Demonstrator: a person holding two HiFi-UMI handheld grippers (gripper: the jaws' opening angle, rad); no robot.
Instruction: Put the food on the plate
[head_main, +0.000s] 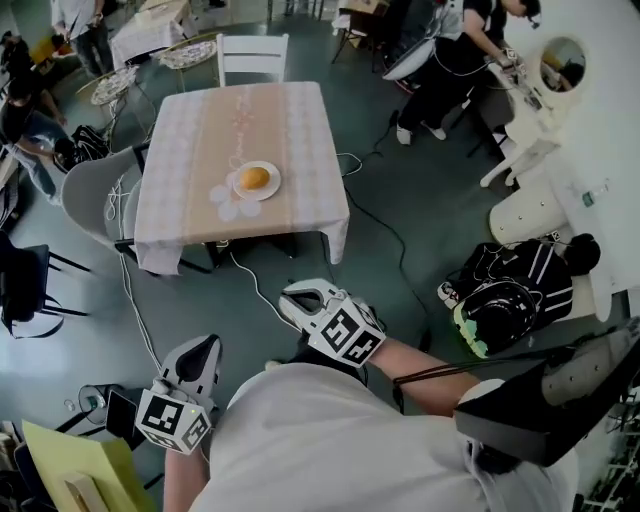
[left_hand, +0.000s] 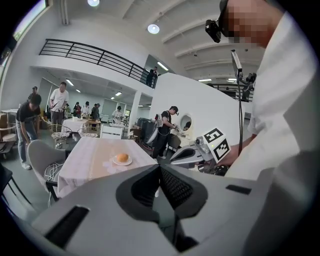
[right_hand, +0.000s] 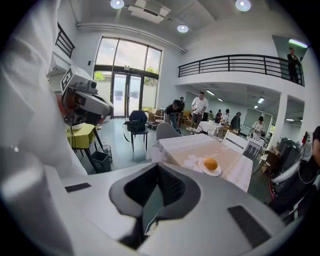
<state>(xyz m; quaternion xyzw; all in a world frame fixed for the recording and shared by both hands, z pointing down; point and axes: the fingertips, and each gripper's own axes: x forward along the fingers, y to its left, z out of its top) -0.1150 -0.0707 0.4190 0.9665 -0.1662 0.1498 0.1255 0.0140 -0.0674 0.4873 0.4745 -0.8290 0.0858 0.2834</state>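
Observation:
An orange-brown bun (head_main: 254, 178) lies on a small white plate (head_main: 271, 189) on the cloth-covered table (head_main: 200, 130), well ahead of me. Both grippers hang close to my body, far from the table. My left gripper (head_main: 203, 349) is shut with nothing between its jaws; from its own view the bun (left_hand: 122, 157) is small and distant. My right gripper (head_main: 291, 299) is shut and empty as well. Its view shows the bun (right_hand: 210, 163) on the plate (right_hand: 214, 171) beyond the closed jaws.
A white chair (head_main: 252, 55) stands behind the table and a grey chair (head_main: 95, 195) at its left. Cables (head_main: 390, 235) trail over the floor. Dark bags (head_main: 510, 290) lie at the right. A yellow table (head_main: 70, 465) is at my lower left. Several people stand further back.

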